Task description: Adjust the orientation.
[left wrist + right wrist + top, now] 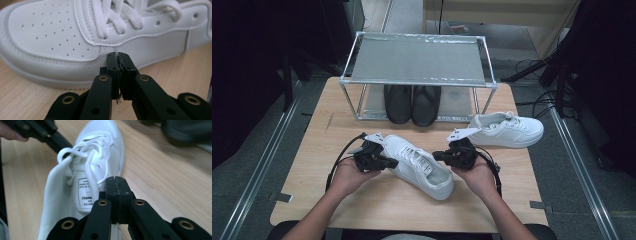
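Count: two white sneakers, two black shoes, one metal rack, two grippers.

Rack (418,59) stands at top centre of the high view, at the table's (312,150) far edge. Top shelf bare; the black shoes (412,104) sit side by side on its lower shelf.

Near sneaker (419,166) lies at frame centre, between the grippers. Second sneaker (507,130) lies right of centre, just in front of the rack.

Left gripper (118,56): jaws clenched at the near sneaker's side; cannot tell whether a lace end is pinched. Right gripper (115,180): jaws clenched, nothing visibly held, at the collar.

Bare wood at left and along the bottom edge.
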